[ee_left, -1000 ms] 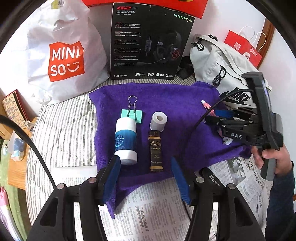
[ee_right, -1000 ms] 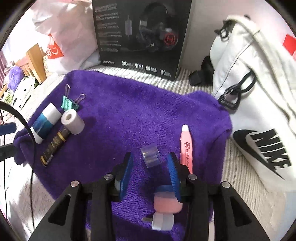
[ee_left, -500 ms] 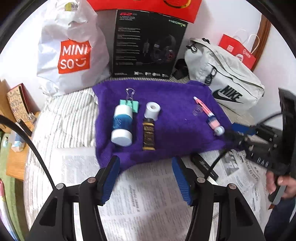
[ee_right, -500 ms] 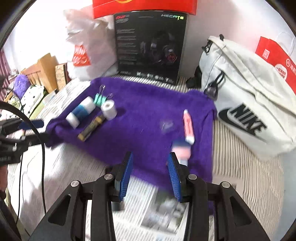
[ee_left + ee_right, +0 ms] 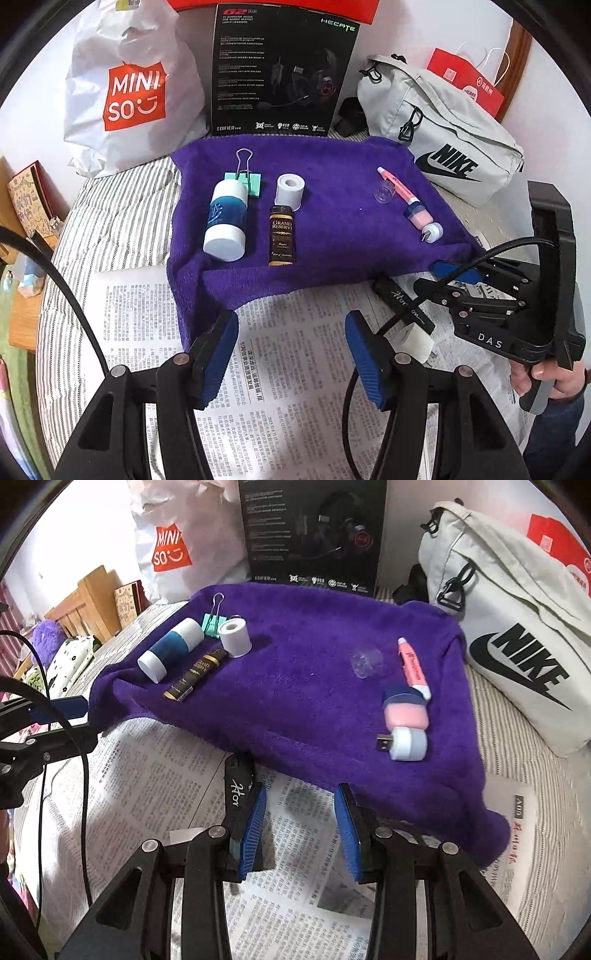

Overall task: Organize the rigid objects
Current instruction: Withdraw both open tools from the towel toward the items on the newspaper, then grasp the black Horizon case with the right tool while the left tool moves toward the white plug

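Bright, even light; fisheye-warped edges

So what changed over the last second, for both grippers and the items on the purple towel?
Both grippers backed off the purple towel. The right gripper, which straddled the clear cap, now hangs open over the newspaper beside a black box. The left gripper also sits open over newspaper. The bottle, binder clip, tape roll and pink pen lie unmoved.

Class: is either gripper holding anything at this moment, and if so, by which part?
Nothing is held. The left gripper and right gripper both have open, empty jaws over the newspaper.
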The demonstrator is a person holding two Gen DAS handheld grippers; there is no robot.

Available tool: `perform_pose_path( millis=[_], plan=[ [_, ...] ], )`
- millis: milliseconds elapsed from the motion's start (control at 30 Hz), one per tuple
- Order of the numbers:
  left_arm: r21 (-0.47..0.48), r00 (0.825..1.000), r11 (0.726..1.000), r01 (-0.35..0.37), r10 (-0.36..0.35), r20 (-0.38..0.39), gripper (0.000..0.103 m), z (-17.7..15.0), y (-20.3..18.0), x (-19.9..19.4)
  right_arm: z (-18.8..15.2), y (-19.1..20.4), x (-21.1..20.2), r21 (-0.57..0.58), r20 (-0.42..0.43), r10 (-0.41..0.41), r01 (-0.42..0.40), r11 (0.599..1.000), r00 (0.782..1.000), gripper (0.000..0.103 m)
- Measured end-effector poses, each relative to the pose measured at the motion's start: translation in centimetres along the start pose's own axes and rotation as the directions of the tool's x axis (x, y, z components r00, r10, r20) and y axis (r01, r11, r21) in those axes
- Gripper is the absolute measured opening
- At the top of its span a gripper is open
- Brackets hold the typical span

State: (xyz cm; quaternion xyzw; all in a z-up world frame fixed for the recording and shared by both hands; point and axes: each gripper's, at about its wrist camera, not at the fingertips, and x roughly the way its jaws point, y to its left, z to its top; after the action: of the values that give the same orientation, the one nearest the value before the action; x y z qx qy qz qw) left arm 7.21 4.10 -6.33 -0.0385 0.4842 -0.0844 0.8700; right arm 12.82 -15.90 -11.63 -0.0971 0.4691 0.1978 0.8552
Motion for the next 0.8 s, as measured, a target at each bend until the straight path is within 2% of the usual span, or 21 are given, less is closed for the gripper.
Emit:
perform_pose_path(
  millis=[800],
  plan=[
    [-0.008, 0.999, 1.000, -0.021, 0.021, -0.048, 0.061, -0.3, 0.8, 1.9, 0.2, 0.8, 1.0, -0.024, 0.000, -0.013, 0.013, 1.000, 1.000, 0.038]
  ],
)
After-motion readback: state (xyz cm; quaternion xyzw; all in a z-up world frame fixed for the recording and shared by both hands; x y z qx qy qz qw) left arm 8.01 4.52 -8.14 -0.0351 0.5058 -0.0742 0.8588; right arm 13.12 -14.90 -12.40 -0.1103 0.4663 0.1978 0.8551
